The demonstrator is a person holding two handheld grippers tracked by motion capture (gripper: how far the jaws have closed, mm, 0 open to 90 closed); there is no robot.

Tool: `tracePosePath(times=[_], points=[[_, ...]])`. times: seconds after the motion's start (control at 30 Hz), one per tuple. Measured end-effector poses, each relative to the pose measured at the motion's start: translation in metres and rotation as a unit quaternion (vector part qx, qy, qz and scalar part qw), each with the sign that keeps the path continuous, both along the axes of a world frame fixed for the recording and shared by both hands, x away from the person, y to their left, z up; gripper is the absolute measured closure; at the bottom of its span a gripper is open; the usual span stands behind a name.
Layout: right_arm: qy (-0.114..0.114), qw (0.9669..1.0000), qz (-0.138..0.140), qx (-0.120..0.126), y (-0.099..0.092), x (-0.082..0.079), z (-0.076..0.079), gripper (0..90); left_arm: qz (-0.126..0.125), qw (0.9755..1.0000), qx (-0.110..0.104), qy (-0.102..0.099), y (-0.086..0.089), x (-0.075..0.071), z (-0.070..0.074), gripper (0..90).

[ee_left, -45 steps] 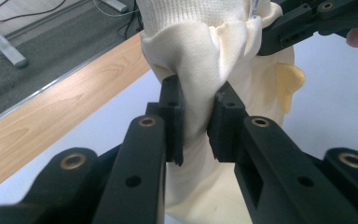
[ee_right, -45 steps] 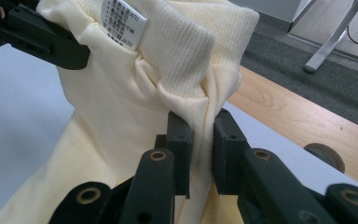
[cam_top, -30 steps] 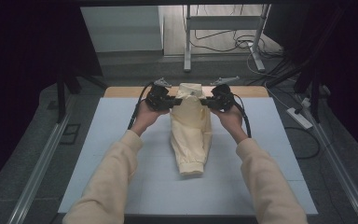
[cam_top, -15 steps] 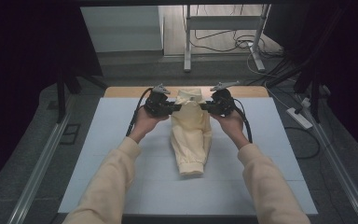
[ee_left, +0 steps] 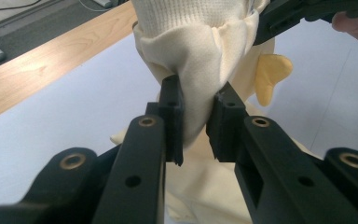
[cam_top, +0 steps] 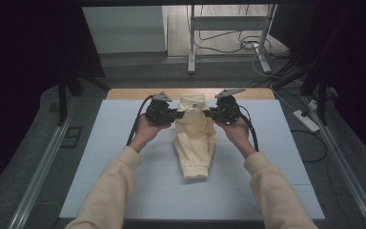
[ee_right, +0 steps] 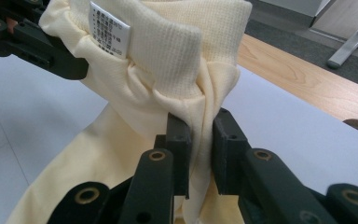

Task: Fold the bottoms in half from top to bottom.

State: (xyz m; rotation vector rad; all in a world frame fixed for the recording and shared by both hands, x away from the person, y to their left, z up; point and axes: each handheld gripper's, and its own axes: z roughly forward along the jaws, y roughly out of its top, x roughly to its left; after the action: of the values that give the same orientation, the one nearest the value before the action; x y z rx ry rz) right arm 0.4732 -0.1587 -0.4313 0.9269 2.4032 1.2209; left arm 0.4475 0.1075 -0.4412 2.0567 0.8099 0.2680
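Worktop (cam_top: 124, 157) has a white cover, wood edge bare at the far side. Cream garment (cam_top: 194, 143) lies mid-worktop, long axis toward the person, cuffed end nearest them, ribbed far end lifted off the surface. Left tongs (cam_top: 175, 114) clamped on the fabric at the garment's left side just below the ribbed band; right tongs (cam_top: 208, 113) clamped on its right side. White care label (ee_right: 108, 29) shows inside the band.

A white mat (cam_top: 124, 143) covers the wooden table (cam_top: 133, 93). Behind the table, a metal stand (cam_top: 190, 43) and cables (cam_top: 248, 45) are on the floor.
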Motion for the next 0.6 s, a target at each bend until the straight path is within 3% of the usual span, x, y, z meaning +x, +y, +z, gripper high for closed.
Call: tracePosePath(times=[0.6], points=[[0.008,0.9998,0.012,0.015,-0.005,-0.017,-0.011,78.5,-0.01,0.9999,-0.006,0.004,0.001,-0.019,-0.01,76.6]])
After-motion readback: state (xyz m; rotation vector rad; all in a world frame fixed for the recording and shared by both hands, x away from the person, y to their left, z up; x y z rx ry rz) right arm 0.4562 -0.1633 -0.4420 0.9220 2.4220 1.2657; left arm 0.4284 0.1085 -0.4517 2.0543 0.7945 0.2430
